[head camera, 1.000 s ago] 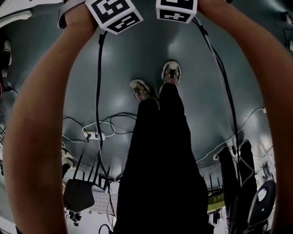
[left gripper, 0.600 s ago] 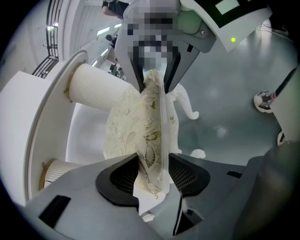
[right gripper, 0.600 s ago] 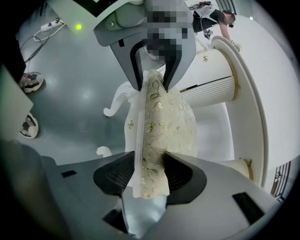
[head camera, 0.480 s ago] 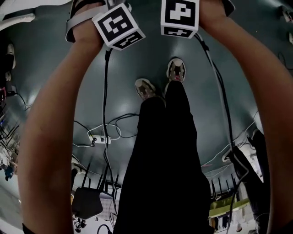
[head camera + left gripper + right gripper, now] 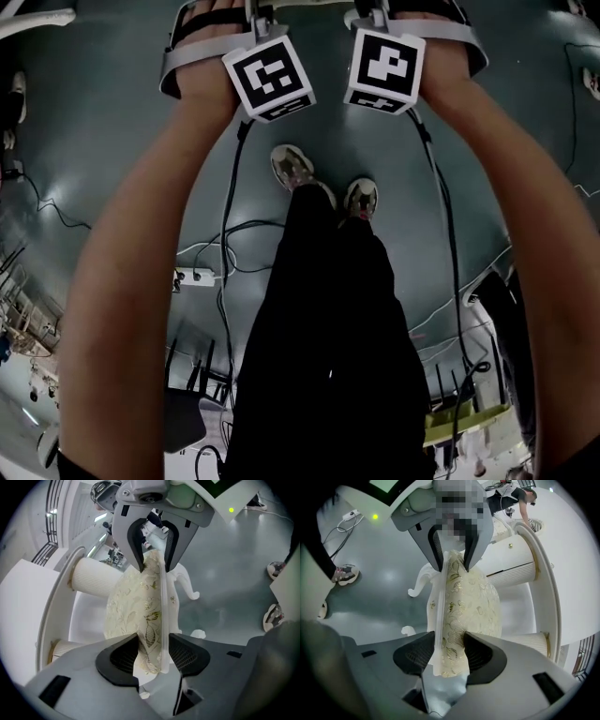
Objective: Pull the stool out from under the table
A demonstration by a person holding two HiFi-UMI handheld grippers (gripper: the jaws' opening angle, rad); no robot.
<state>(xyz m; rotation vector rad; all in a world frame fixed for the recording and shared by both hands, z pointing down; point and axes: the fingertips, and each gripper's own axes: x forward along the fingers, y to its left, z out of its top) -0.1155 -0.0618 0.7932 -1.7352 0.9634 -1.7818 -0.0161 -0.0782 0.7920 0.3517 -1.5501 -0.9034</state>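
Note:
The stool [image 5: 136, 606] has a cream, gold-flowered cushion on a white frame with curled legs [image 5: 187, 583]. My left gripper [image 5: 153, 651] is shut on one edge of its seat. My right gripper [image 5: 449, 656] is shut on the opposite edge of the stool [image 5: 468, 597]. Each gripper shows at the far end of the other's view. Beside the stool stands the white round table [image 5: 28, 602] on fluted columns [image 5: 513, 571]. In the head view only the two marker cubes [image 5: 272, 77] [image 5: 384, 70] show, side by side at the top; the jaws and stool lie beyond the frame.
The floor is grey-green and glossy. A power strip [image 5: 192, 277] with loose cables lies behind the person's feet [image 5: 292, 167], and a black chair [image 5: 183, 417] stands further back. Another person [image 5: 511, 494] bends at a far table.
In the head view both marker cubes and hands have come down from the top edge into the frame, and the feet have shifted in a step. The floor behind has slid by.

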